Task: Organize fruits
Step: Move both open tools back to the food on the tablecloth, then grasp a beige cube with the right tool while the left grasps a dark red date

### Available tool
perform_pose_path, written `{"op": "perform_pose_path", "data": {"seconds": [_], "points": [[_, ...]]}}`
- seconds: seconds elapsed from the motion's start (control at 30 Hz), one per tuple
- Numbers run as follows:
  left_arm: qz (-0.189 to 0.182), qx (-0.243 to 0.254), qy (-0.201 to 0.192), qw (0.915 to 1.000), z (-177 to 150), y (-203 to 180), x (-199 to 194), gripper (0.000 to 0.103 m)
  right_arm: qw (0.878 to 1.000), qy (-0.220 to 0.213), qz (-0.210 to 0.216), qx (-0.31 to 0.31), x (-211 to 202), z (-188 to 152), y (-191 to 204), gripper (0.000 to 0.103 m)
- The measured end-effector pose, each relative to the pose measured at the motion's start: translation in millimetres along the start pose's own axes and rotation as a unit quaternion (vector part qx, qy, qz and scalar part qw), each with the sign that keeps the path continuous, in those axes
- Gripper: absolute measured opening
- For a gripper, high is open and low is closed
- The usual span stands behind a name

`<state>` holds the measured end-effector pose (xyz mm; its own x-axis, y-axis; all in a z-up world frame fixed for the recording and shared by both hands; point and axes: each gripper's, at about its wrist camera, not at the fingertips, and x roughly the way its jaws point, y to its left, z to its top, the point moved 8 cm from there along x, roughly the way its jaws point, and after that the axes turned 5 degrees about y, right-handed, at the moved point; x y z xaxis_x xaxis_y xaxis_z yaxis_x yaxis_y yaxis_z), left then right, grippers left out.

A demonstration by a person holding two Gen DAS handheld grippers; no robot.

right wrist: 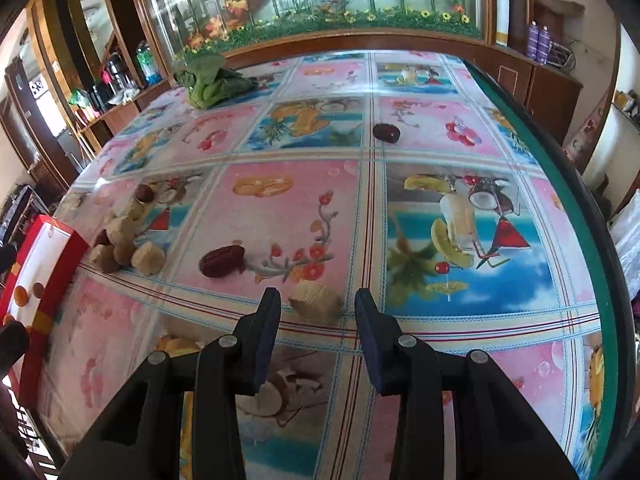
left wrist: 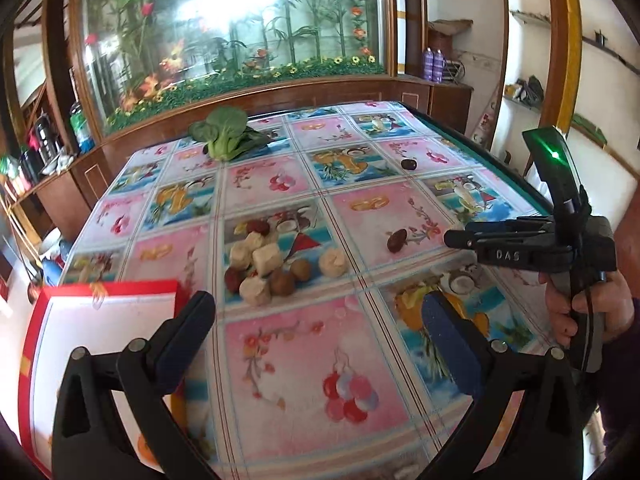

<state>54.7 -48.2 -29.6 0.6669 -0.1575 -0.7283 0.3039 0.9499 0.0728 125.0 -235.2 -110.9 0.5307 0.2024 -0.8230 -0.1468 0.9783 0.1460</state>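
A pile of beige chunks, brown round fruits and red dates (left wrist: 266, 262) lies mid-table; it also shows at the left of the right wrist view (right wrist: 124, 236). One beige chunk (right wrist: 316, 303) lies on the cloth just ahead of my right gripper (right wrist: 318, 308), whose jaws are open around it without touching. A red date (right wrist: 222, 261) lies left of it, another (right wrist: 386, 133) farther back. My left gripper (left wrist: 318, 312) is open and empty above the cloth, beside a red-rimmed white box (left wrist: 100, 320). The right gripper (left wrist: 460, 238) shows in the left wrist view.
A leafy green vegetable (left wrist: 224, 134) lies at the table's far left. The table (right wrist: 576, 208) has a green edge on the right. A wooden cabinet with a plant display stands behind. The box's inside shows small orange fruits (right wrist: 22, 294).
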Motion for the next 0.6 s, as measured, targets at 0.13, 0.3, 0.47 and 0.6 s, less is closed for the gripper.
{"op": "perform_pose_path", "data": {"seconds": [0.13,0.3,0.47,0.6], "points": [[0.011,0.025,-0.002,0.9996,9,-7,16,0.103,1.0,-0.009,0.009,-0.004,-3,0,0,0.027],[-0.003,0.044,0.014,0.9989,16,-16,38,0.103,0.999,-0.016,0.025,0.036,-8,2,-13,0.027],[-0.03,0.068,0.024,0.9969,29,-39,63,0.103,0.988,-0.055,0.054,0.131,-28,10,-51,0.027],[-0.043,0.094,0.039,0.9938,37,-56,86,0.096,0.984,-0.06,0.067,0.155,-33,10,-60,0.027]]}}
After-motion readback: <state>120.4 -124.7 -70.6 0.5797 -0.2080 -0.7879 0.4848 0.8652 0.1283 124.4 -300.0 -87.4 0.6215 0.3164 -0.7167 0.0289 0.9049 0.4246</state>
